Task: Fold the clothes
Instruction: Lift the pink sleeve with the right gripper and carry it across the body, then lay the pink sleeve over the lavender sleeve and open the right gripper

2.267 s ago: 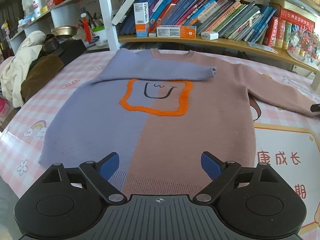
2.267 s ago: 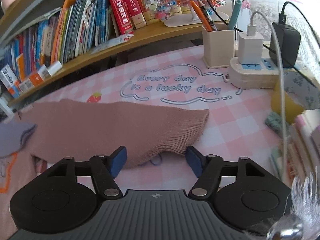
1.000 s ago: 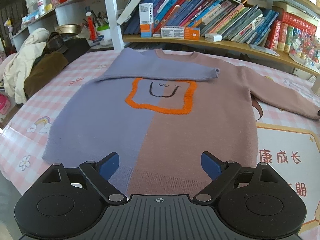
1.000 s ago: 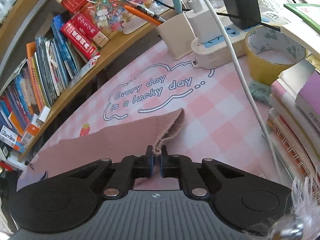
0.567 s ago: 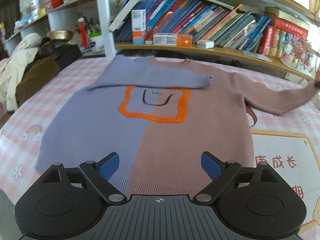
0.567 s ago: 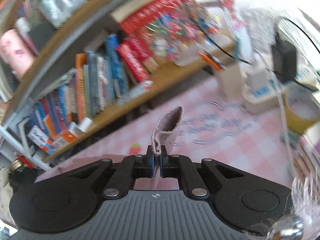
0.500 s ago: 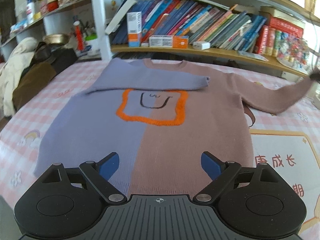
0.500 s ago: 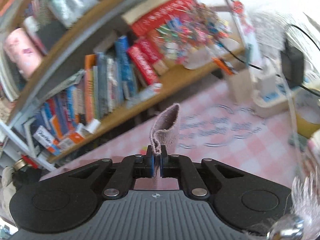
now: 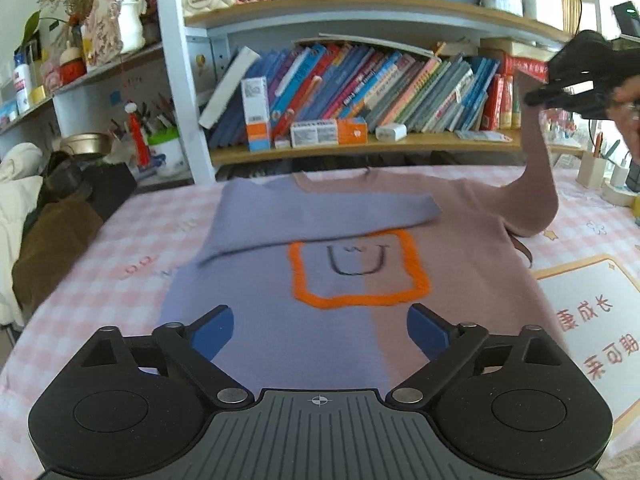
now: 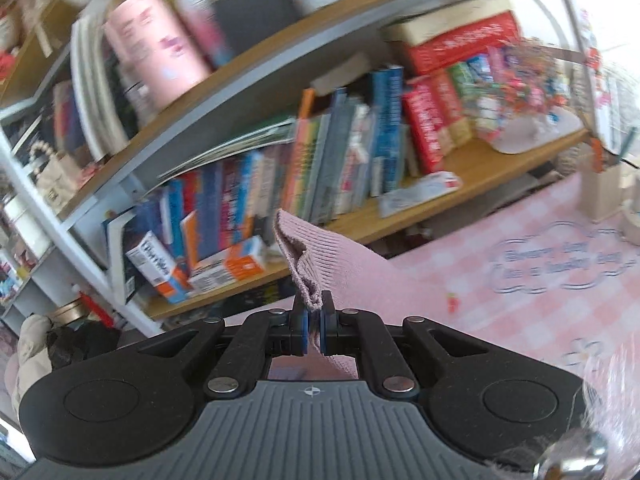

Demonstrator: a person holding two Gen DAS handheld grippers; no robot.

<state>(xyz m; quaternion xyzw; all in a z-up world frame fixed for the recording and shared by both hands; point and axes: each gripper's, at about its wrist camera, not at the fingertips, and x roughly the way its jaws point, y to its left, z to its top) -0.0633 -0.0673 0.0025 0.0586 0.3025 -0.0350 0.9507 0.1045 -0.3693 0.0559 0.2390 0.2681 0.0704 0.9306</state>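
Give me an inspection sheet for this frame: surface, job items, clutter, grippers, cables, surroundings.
Surface: pink checked tablecloth with printed motifs.
Job's things: two-tone sweater, lilac and dusty pink, lies flat, front up; lilac sleeve folded across the chest; pink sleeve lifted off the table by its cuff.
Clutter: heap of clothes at the table's left edge; pen holder at far right.
Grippers: left gripper open, above the hem, holding nothing; right gripper shut on the cuff.
Cables: one thin cable near the pen holder; its ends are unclear.
Surroundings: bookshelf packed with books behind the table.
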